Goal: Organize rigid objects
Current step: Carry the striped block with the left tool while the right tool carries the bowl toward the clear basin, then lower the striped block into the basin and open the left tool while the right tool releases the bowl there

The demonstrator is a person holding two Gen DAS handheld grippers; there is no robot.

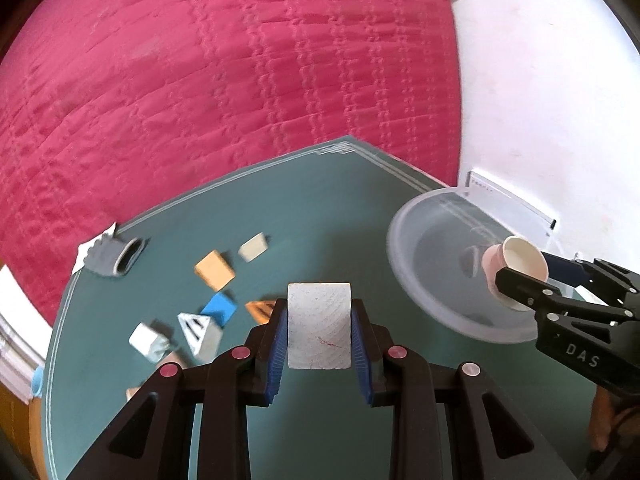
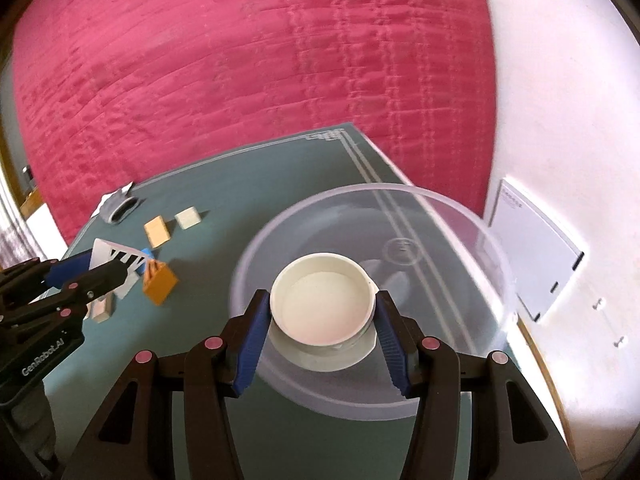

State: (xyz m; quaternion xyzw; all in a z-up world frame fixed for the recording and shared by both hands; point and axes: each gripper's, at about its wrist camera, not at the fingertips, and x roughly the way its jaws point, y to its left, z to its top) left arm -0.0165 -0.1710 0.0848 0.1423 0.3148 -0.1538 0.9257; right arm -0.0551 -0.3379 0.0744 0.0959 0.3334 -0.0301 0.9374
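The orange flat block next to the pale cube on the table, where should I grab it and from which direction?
Grip the orange flat block across its two long side edges, coming straight down from above. It lies flat on the green table with its broad face up, so only the thin edges give the fingers opposing surfaces. The pale cube sits apart from it, so there looks to be room for the fingers.

A teal table (image 1: pixel 328 200) with pale inlaid border lines along its edges occupies the foreground. Behind it, a crimson quilted bedspread (image 1: pixel 240 72) with stitched vertical bands fills most of the view. To the right stands a white wall (image 1: pixel 540 100), brightly lit, apparently by daylight. A white rectangular panel (image 2: pixel 536 240) with small black clips sits low against that wall. Pale trim (image 1: pixel 16 328) shows at the left margin, too blurred to identify.
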